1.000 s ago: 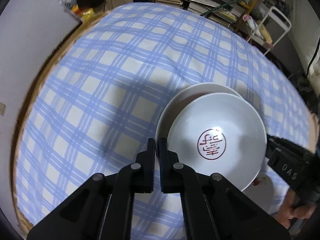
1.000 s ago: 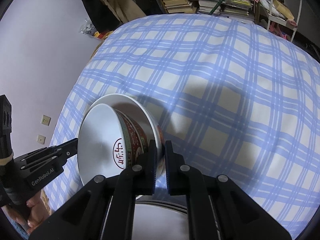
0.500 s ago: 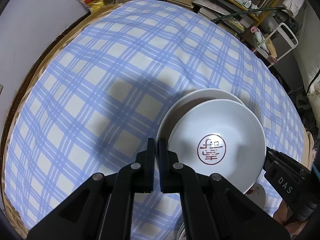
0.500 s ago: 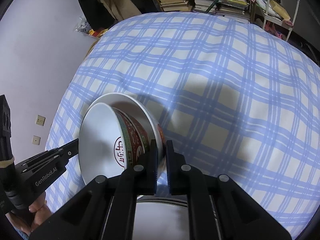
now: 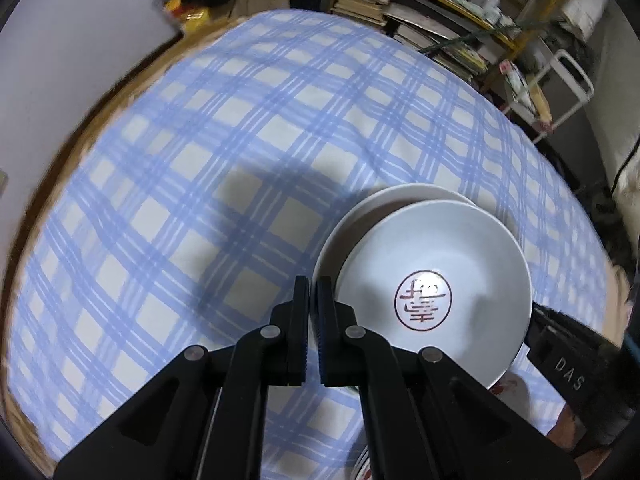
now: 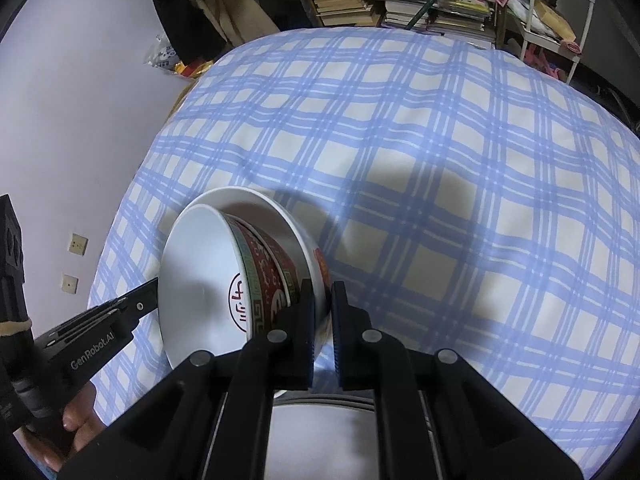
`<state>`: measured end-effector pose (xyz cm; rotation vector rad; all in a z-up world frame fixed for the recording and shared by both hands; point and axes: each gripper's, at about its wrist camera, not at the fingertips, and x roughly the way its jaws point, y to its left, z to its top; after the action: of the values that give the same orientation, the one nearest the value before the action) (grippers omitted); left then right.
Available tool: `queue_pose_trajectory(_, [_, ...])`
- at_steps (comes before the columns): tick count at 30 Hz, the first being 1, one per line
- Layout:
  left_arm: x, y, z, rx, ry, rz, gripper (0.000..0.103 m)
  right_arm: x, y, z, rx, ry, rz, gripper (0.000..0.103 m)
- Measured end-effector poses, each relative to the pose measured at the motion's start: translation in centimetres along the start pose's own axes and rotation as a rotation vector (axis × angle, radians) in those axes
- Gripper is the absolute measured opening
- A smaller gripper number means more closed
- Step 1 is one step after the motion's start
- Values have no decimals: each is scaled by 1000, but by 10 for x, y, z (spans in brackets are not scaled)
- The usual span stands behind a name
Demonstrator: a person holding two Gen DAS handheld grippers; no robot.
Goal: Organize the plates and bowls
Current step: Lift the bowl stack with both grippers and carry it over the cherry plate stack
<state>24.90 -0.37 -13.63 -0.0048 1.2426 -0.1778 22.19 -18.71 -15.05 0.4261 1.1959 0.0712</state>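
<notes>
Two nested bowls are held in the air above a blue-checked cloth. The inner bowl (image 5: 436,280) is white inside with a red seal mark; its outside shows a red and green pattern in the right wrist view (image 6: 264,264). The outer white bowl (image 5: 384,204) sits under it and shows in the right wrist view (image 6: 280,216) too. My left gripper (image 5: 313,300) is shut on the bowls' left rim. My right gripper (image 6: 322,304) is shut on the outer bowl's right rim.
The checked cloth (image 6: 440,160) covers the round table. A plate stack (image 6: 320,432) lies right below my right gripper; another plate edge (image 5: 516,396) shows under the bowls. Bookshelves (image 5: 440,20) and a white rack (image 6: 556,8) stand beyond the table.
Both grippers have lifted the nested bowls a little and carried them along above the cloth. The grips on the rims have not changed.
</notes>
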Motion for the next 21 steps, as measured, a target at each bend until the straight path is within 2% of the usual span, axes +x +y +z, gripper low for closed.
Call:
queue_pose_trajectory(6, [-22,-15,8,72,-43,-24,1,-11,-18,-8,88,19,67,11])
queue_pose_trajectory(9, [-19,-21,9,97,-26,-11,1,-13,-25,-9,116,19,76,11])
queue_pose_trajectory(21, [-42,-20,2,73,-47,-42,1,-39,-25,-15,142,-17,72,11])
